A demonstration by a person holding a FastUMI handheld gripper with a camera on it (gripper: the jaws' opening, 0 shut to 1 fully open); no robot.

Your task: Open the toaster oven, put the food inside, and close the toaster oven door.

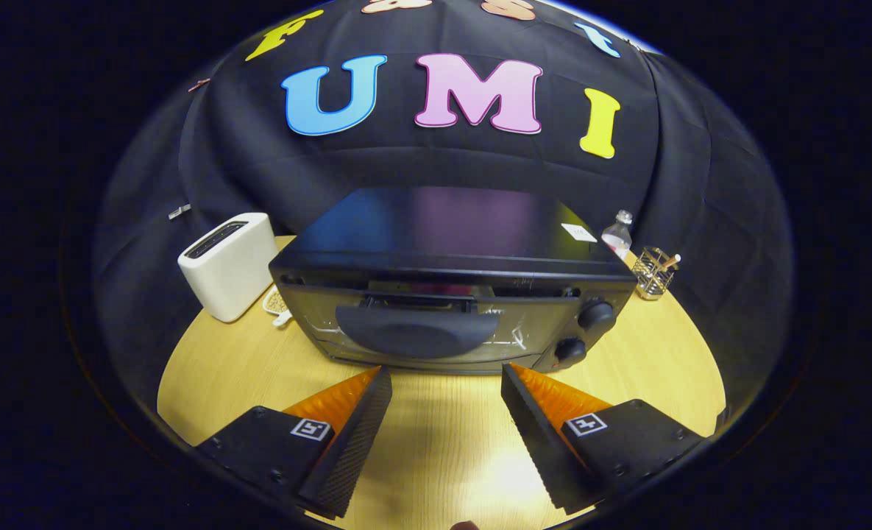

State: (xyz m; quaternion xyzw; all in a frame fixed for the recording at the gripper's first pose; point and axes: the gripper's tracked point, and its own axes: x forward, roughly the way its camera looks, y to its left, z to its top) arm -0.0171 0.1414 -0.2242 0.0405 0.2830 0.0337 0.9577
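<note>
A black toaster oven (450,294) stands on the wooden table (443,442), just ahead of my fingers. Its glass door tilts slightly out at the top, with a dark rounded handle (415,330) on its front. Two black knobs (596,315) sit on the oven's right side. My gripper (447,375) is open, its fingertips close to the lower front of the door and nothing between them. A small plate with light-coloured food (277,302) peeks out to the left of the oven, partly hidden behind it.
A white pop-up toaster (228,265) stands left of the oven. Behind the oven's right end are a clear plastic bottle (617,234) and a wire holder (655,272). Black cloth walls close the booth behind the table.
</note>
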